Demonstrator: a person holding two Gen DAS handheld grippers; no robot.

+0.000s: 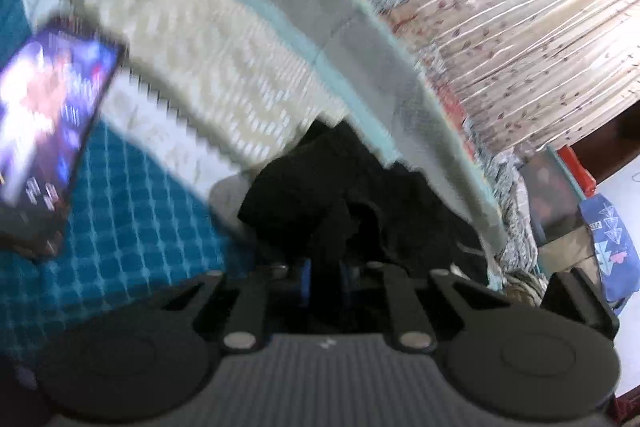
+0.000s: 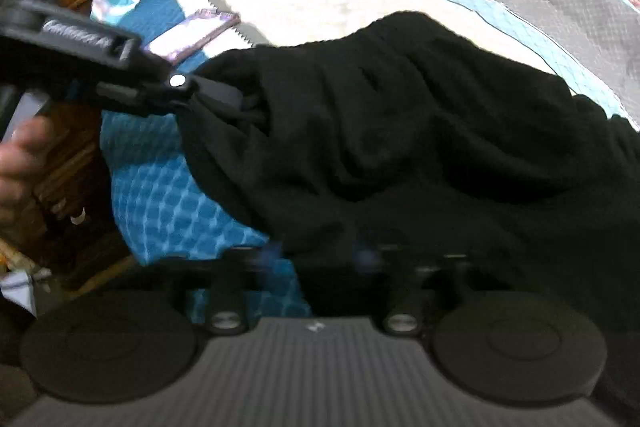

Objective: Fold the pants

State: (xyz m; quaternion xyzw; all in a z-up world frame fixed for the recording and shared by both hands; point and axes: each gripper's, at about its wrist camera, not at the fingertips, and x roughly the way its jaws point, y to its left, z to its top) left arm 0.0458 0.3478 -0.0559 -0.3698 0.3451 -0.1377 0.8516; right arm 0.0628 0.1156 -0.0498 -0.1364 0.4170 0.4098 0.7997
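My left gripper (image 1: 324, 267) is clamped on the black pants (image 2: 400, 131), bunched at its twelve o'clock. My right gripper (image 2: 320, 259) has its fingers buried in the same cloth; grip unclear. One pair of pants, one phone (image 1: 44, 123) at ten o'clock, two grippers.
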